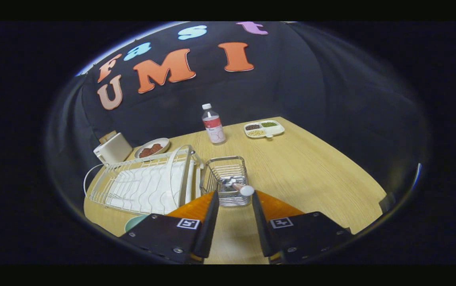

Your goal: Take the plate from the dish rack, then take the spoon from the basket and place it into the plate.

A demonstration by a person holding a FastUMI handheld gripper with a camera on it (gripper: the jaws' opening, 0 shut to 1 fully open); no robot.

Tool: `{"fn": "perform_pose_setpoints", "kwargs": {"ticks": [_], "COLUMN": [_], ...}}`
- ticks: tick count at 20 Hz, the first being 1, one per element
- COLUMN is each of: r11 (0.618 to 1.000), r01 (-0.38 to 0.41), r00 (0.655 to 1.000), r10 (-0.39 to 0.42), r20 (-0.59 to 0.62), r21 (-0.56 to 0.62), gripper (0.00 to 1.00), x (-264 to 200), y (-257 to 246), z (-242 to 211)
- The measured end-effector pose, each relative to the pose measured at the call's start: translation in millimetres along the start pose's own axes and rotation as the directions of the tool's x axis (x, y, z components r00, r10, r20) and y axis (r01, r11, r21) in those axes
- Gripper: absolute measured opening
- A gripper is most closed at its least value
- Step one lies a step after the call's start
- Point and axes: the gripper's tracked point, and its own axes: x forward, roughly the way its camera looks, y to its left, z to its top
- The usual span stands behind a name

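Note:
My gripper point(233, 194) is open above the wooden table point(311, 171), with nothing between its fingers. Just ahead of the fingertips stands a small metal wire basket point(224, 169). A spoon lies in it, its pale rounded handle end point(246, 190) sticking up close to the right fingertip. Left of the basket sits the white wire dish rack point(140, 184). A white upright rim point(177, 171) that looks like a plate stands at the rack's right end. The edge of a pale green plate point(133, 222) shows on the table beside the left finger, mostly hidden behind it.
Beyond the basket stands a clear bottle point(213, 125) with a white cap. A white divided tray point(264, 128) of beans lies at the far right. Behind the rack are a plate of reddish food point(152, 148) and a white box-shaped appliance point(113, 149).

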Motion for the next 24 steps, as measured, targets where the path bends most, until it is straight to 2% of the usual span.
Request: {"fn": "perform_pose_setpoints", "kwargs": {"ticks": [4, 6, 9, 14, 18, 24], "r11": [0.999, 0.999, 0.999, 0.998, 0.997, 0.991], "r01": [0.03, 0.036, -0.006, -0.047, -0.074, -0.109], "r00": [0.999, 0.998, 0.998, 0.999, 0.996, 0.99], "r10": [-0.029, -0.034, 0.009, 0.048, 0.073, 0.114], "r20": [0.039, 0.051, 0.064, 0.026, 0.048, 0.077], "r21": [-0.031, -0.033, -0.04, -0.04, 0.004, -0.072], "gripper": [0.32, 0.26, 0.17, 0.12, 0.09, 0.09], "x": [6, 10, 11, 13, 0, -37], "y": [-4, -3, 12, 19, 17, 24], "z": [8, 13, 16, 12, 36, 55]}}
